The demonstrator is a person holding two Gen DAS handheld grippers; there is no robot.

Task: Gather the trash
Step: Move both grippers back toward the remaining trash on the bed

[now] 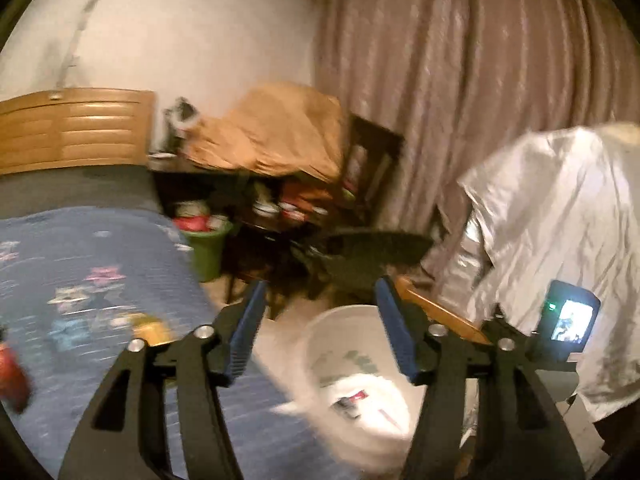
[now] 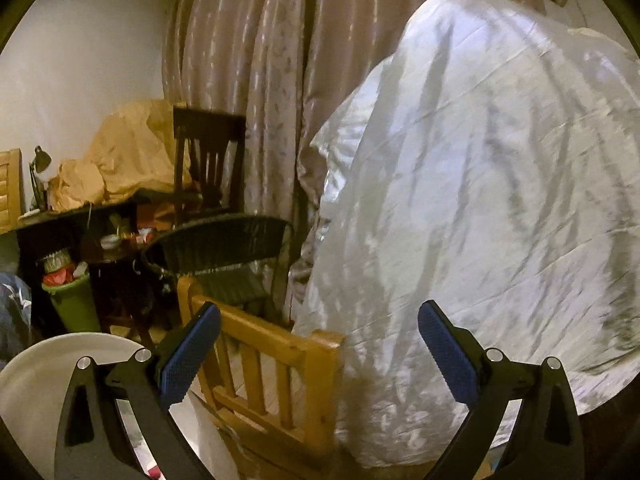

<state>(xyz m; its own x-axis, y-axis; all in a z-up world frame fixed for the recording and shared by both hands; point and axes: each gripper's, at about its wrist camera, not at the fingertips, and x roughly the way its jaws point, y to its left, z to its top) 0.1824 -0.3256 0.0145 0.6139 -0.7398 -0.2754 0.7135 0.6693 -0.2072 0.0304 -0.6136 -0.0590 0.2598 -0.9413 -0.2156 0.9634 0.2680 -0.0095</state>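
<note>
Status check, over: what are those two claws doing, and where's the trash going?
Left gripper open, empty. Right gripper open, empty. White bin below left gripper, trash inside. Wooden chair beside bin.

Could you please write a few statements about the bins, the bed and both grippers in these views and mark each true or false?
1. The left gripper holds a piece of trash. False: its jaws stand open with nothing between them.
2. The white bin beside the bed already has litter in it. True.
3. The green bin is empty. False: it is filled to the rim, with red items on top.
4. The right gripper is open and holds nothing. True.
5. The wooden chair lies on the bed. False: it stands on the floor beside the white cloth.
</note>
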